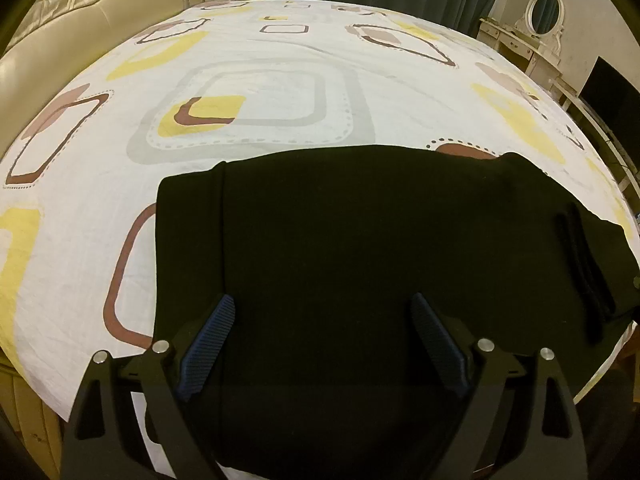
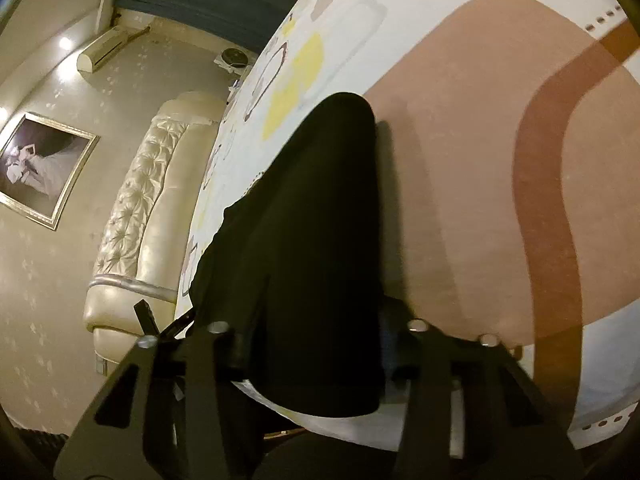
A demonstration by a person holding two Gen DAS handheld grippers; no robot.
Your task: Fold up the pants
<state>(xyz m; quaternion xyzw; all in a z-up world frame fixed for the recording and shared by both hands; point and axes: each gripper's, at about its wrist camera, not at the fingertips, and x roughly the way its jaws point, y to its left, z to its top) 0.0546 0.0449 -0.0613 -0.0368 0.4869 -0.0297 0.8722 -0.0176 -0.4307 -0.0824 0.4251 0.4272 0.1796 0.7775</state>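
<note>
Gaping left tongs (image 1: 322, 312) above black pants (image 1: 360, 220), right tongs (image 2: 316, 344) straddling a fold

Black claw (image 1: 322, 320), ribbed blue pads (image 1: 208, 344)

left gripper (image 1: 322, 318) jaws wide, right gripper (image 2: 316, 344) jaws narrower

1 blk pants (image 1: 360, 248), 2 claws (image 1: 322, 316), 1 bedsheet (image 1: 260, 92)
</note>
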